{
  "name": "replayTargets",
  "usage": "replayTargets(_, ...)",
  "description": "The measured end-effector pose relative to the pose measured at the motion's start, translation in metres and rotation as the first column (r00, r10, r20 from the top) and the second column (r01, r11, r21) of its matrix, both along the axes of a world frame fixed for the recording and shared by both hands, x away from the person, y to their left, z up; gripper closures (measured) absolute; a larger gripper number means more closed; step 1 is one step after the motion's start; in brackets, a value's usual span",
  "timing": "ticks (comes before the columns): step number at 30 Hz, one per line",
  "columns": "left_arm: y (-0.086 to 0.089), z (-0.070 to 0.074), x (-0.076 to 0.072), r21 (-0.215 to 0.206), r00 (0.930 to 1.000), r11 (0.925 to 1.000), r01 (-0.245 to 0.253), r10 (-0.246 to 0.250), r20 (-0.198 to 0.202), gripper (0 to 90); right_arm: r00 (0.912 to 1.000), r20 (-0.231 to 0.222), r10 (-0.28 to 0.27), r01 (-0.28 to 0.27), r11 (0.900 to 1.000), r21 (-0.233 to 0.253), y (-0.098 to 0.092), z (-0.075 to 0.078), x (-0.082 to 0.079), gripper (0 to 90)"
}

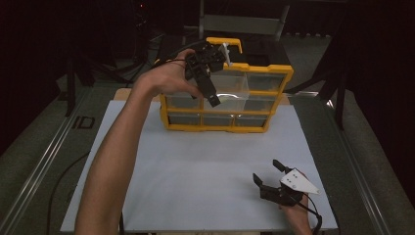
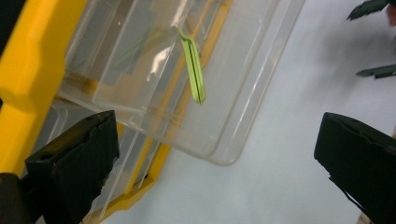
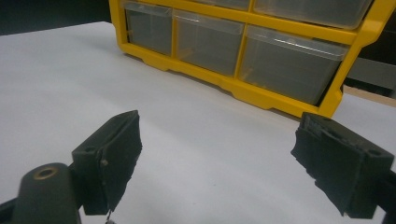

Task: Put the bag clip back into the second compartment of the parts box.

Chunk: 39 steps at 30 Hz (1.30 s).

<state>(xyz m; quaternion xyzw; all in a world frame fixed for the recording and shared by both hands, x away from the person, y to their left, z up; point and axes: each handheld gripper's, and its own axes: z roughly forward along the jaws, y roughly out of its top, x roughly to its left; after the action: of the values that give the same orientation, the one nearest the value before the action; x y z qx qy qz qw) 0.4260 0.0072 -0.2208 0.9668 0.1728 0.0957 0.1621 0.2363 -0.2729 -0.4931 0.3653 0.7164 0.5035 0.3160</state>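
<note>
- Hovering over the pulled-out clear drawer (image 1: 230, 93) of the yellow drawer organizer (image 1: 281, 73): left gripper (image 1: 211, 83), held by the left hand (image 1: 169, 78), jaws spread wide apart with nothing between them.
- Seen along that gripper's own jaws: the clear drawer (image 2: 187, 84) jutting out of the yellow frame (image 2: 28, 79), with a slim green clip-like piece (image 2: 194, 70) lying inside it, tilted, well apart from both black jaws.
- Farther out in the same view: bare white table surface (image 2: 280, 163) beside the drawer's rounded corner, and the tips of the other gripper at the upper right edge.
- Resting low near the front right of the white table (image 1: 195, 161): right gripper (image 1: 268, 175), gripped by the right hand (image 1: 298, 215), jaws parted and empty, grey three-cornered plate on top.
- Facing it from across the table: the organizer's bottom row of closed clear drawers (image 3: 205, 42) in the yellow frame (image 3: 261, 95), well apart from the jaws.
</note>
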Motion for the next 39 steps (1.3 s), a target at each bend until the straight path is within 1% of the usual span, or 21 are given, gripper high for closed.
replayTargets(3, 0.001, -0.005, -0.002, 0.012, 1.0, 0.9999, 0.009, -0.009, -0.003, 1.1, 1.0, 0.0, -0.002, 0.002, 1.0, 0.004, 0.0, 0.0, 0.0, 14.4)
replayTargets(4, 0.002, -0.006, -0.003, 0.021, 1.0, 0.9998, 0.004, -0.004, -0.002, 1.1, 1.0, 0.0, -0.002, 0.002, 1.0, 0.003, 0.0, 0.0, 0.0, 14.4)
replayTargets(6, 0.004, -0.007, -0.003, 0.01, 1.0, 0.9999, -0.001, 0.001, 0.002, 1.0, 1.0, 0.004, 0.0, 0.0, 1.0, 0.003, 0.0, 0.0, 0.0, 14.4)
replayTargets(9, 0.004, -0.012, -0.004, 0.022, 0.9999, 0.9997, -0.009, 0.009, 0.005, 1.1, 1.0, 0.005, 0.0, 0.0, 1.0, 0.001, 0.0, 0.0, 0.0, 14.4)
replayTargets(12, 0.005, -0.016, -0.004, 0.021, 1.0, 0.9997, -0.008, 0.008, 0.001, 1.1, 1.0, 0.004, -0.002, 0.002, 1.0, 0.005, -0.001, 0.0, 0.0, 14.4)
replayTargets(18, 0.008, -0.024, -0.005, 0.031, 0.9999, 0.9995, -0.01, 0.01, -0.013, 1.5, 1.0, 0.004, -0.001, 0.001, 1.0, 0.002, 0.0, 0.0, 0.0, 14.4)
replayTargets(20, 0.009, -0.027, -0.007, 0.04, 0.9997, 0.9991, -0.016, 0.016, -0.015, 1.6, 1.0, 0.005, -0.001, 0.001, 1.0, 0.004, 0.0, 0.0, 0.0, 14.4)
replayTargets(21, 0.009, -0.027, -0.007, 0.04, 0.9997, 0.9991, -0.016, 0.016, -0.015, 1.7, 1.0, 0.005, -0.001, 0.001, 1.0, 0.004, 0.0, 0.0, 0.0, 14.4)
replayTargets(26, 0.01, -0.036, -0.01, 0.034, 0.9993, 0.9993, -0.018, 0.019, -0.032, 3.8, 1.0, 0.004, -0.001, 0.001, 1.0, 0.003, 0.0, 0.0, 0.0, 14.4)
replayTargets(28, 0.011, -0.04, -0.012, 0.044, 0.9993, 0.999, -0.01, 0.012, -0.036, 4.1, 1.0, 0.004, -0.002, 0.002, 1.0, 0.003, 0.0, 0.0, 0.0, 14.4)
replayTargets(31, 0.012, -0.046, -0.014, 0.036, 0.9987, 0.9992, -0.014, 0.016, -0.047, 4.7, 1.0, 0.003, -0.003, 0.003, 1.0, 0.005, 0.0, 0.0, 0.0, 14.4)
replayTargets(34, 0.012, -0.052, -0.016, 0.039, 0.9989, 0.9992, -0.003, 0.005, -0.048, 5.0, 1.0, 0.004, -0.004, 0.004, 1.0, 0.005, -0.001, 0.0, 0.0, 14.4)
replayTargets(35, 0.012, -0.054, -0.016, 0.038, 0.9987, 0.9993, -0.007, 0.009, -0.051, 5.0, 1.0, 0.002, -0.005, 0.005, 1.0, 0.006, -0.001, 0.0, 0.0, 14.4)
replayTargets(36, 0.012, -0.055, -0.016, 0.037, 0.9985, 0.9993, 0.003, -0.001, -0.054, 5.1, 1.0, 0.001, -0.006, 0.006, 1.0, 0.007, -0.001, 0.0, 0.0, 14.4)
replayTargets(39, 0.012, -0.06, -0.016, 0.042, 0.9977, 0.999, 0.014, -0.011, -0.066, 5.3, 1.0, 0.0, -0.008, 0.008, 1.0, 0.005, -0.001, 0.0, 0.001, 14.4)
